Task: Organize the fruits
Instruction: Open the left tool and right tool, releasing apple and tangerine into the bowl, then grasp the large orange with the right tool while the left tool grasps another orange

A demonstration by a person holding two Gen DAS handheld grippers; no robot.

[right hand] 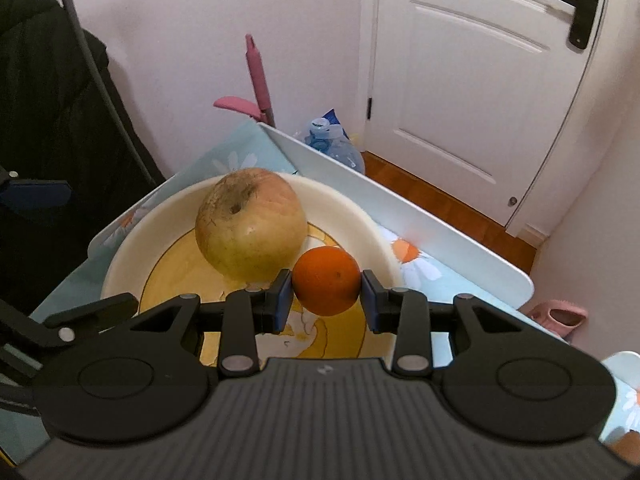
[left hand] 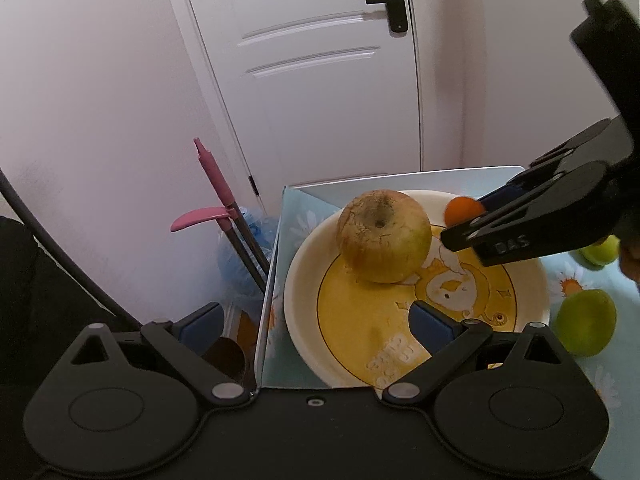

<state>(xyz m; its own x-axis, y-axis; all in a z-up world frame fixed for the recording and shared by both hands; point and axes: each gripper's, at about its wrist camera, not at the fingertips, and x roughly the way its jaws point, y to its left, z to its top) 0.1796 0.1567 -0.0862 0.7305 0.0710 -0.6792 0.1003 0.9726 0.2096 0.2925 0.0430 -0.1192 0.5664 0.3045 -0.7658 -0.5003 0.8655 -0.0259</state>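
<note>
A cream bowl (left hand: 304, 256) with a yellow cartoon bottom sits on the small table; it also shows in the right wrist view (right hand: 132, 232). A large yellow-brown apple (left hand: 384, 236) lies in the bowl, also seen from the right wrist (right hand: 252, 224). My right gripper (right hand: 326, 294) is shut on a small orange (right hand: 327, 280) and holds it over the bowl, beside the apple; the orange (left hand: 464, 210) peeks out behind that gripper in the left wrist view. My left gripper (left hand: 316, 322) is open and empty at the bowl's near left rim. Two green fruits (left hand: 586, 322) (left hand: 602, 250) lie on the table right of the bowl.
The table has a daisy-print cloth (right hand: 416, 260) and a raised white rim (right hand: 400, 200). A pink-handled mop (left hand: 216, 184) and a blue water bottle (right hand: 336, 144) stand on the floor by the white door (left hand: 320, 60). A dark coat (right hand: 44, 120) hangs at the left.
</note>
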